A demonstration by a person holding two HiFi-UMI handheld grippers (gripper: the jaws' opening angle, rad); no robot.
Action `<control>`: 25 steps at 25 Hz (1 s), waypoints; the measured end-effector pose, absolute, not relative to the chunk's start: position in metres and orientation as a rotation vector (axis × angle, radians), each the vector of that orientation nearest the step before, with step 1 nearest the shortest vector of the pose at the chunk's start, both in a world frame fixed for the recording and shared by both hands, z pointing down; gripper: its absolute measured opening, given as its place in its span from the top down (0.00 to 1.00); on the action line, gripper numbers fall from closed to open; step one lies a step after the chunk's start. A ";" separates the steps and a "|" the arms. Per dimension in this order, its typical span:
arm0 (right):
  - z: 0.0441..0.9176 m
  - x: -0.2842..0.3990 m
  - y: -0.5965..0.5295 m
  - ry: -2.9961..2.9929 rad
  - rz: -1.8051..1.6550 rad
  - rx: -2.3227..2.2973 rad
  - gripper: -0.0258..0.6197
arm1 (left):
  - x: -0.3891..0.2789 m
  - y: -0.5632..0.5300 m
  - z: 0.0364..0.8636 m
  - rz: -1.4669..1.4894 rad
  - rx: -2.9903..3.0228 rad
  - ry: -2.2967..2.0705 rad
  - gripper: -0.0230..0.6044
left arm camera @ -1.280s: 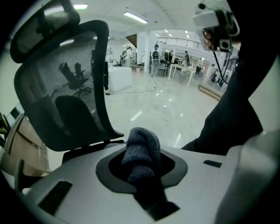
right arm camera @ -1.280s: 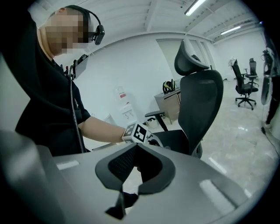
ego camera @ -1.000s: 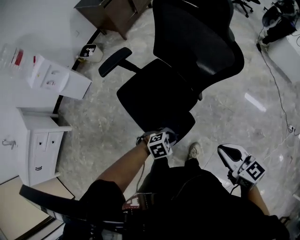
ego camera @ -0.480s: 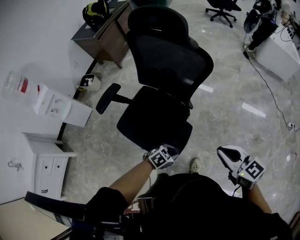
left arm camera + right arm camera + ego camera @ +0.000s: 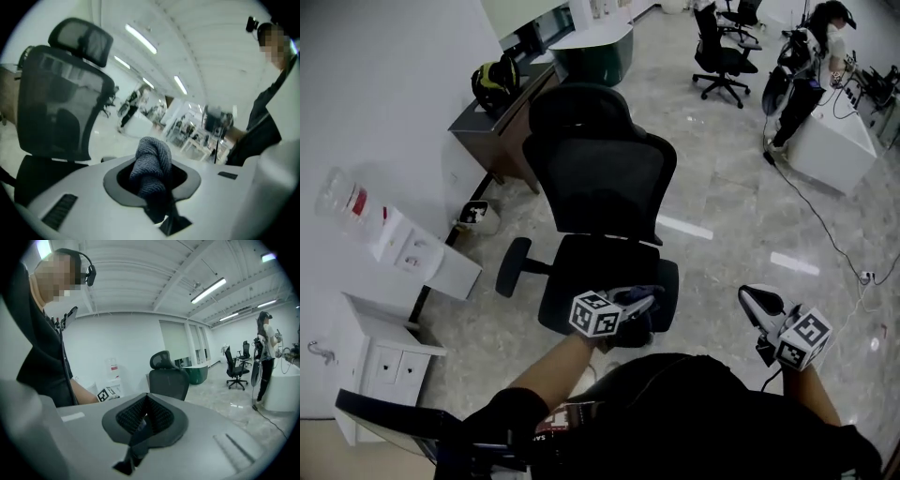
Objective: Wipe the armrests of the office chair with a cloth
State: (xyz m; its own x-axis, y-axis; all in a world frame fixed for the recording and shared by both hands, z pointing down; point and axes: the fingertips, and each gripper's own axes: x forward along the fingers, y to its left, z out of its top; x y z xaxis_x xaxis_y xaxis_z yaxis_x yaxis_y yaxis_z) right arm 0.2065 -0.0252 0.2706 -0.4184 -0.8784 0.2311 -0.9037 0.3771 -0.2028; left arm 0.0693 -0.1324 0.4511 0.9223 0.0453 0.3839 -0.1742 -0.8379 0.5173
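A black office chair [image 5: 602, 202] stands on the marble floor, its backrest and headrest facing me. One armrest [image 5: 514, 266] sticks out at its left side; the other I cannot make out. My left gripper [image 5: 643, 302] hovers over the front edge of the seat, shut on a grey knitted cloth [image 5: 637, 293]. In the left gripper view the cloth [image 5: 150, 166] is bunched between the jaws, with the chair [image 5: 58, 91] to the left. My right gripper [image 5: 752, 302] hangs right of the chair, away from it. In the right gripper view its ribbed pads [image 5: 154, 414] meet with nothing between them.
A white cabinet [image 5: 382, 364] and white boxes [image 5: 420, 253] line the left wall. Behind the chair is a brown desk [image 5: 497, 127]. A person [image 5: 811, 52], another chair [image 5: 720, 47] and a white table [image 5: 832, 141] are far right. A cable [image 5: 825, 234] runs across the floor.
The head view has swung up, so the chair now sits farther off and more of the room shows. My left gripper with the cloth shifted slightly; the right one stayed put.
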 end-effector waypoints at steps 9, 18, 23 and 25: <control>0.151 0.209 -0.094 -2.787 0.375 1.761 0.97 | -0.063 -0.219 0.174 -0.204 2.745 -0.599 0.83; 0.156 0.206 -0.122 -2.720 0.411 1.725 0.97 | -0.129 -0.192 0.156 -0.319 2.712 -0.833 0.83; 0.166 0.196 -0.127 -2.717 0.425 1.675 0.97 | -0.140 -0.191 0.161 -0.329 2.685 -0.867 0.83; 0.170 0.194 -0.128 -2.715 0.429 1.657 0.97 | -0.139 -0.191 0.162 -0.320 2.688 -0.876 0.83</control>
